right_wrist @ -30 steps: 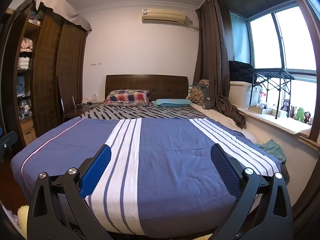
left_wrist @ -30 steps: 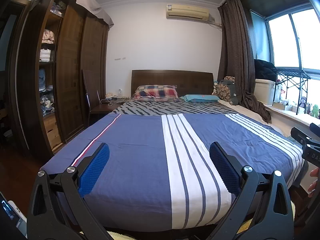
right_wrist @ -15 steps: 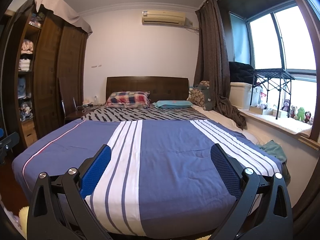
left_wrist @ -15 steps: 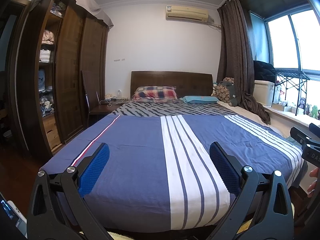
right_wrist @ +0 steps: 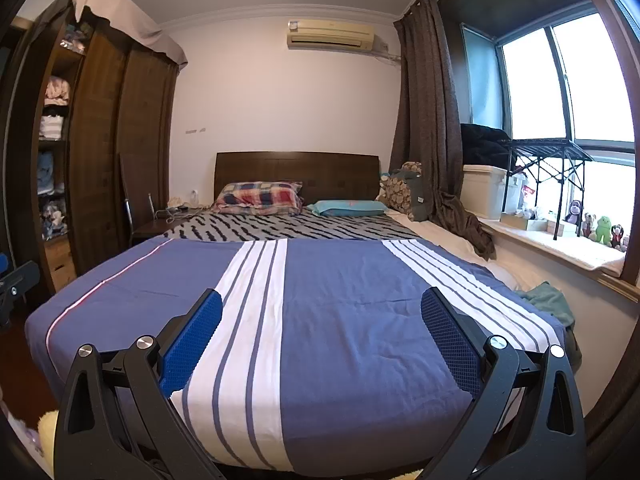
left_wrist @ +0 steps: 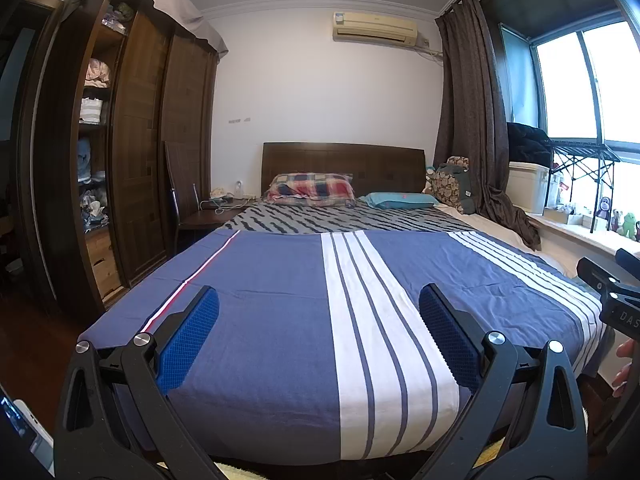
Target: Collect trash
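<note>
No trash shows in either view. My left gripper [left_wrist: 318, 300] is open and empty, held at the foot of a bed with a blue and white striped cover [left_wrist: 280, 300]. My right gripper [right_wrist: 322, 304] is also open and empty, beside it to the right, over the same bed cover [right_wrist: 360, 320]. Part of the right gripper shows at the right edge of the left wrist view [left_wrist: 612, 288]. Part of the left gripper shows at the left edge of the right wrist view [right_wrist: 16, 284].
A dark wooden wardrobe [left_wrist: 132, 152] with open shelves stands at the left. A chair and bedside table [left_wrist: 200, 220] stand by the headboard. Pillows [left_wrist: 312, 188] lie at the bed's head. A windowsill with toys [right_wrist: 592, 232], a white box [right_wrist: 484, 188] and a curtain [right_wrist: 432, 140] are at the right. A green cloth [right_wrist: 548, 300] lies by the bed's right side.
Both views have tilted up very slightly, so the bed and headboard sit a little lower in frame. Both grippers remain open and empty.
</note>
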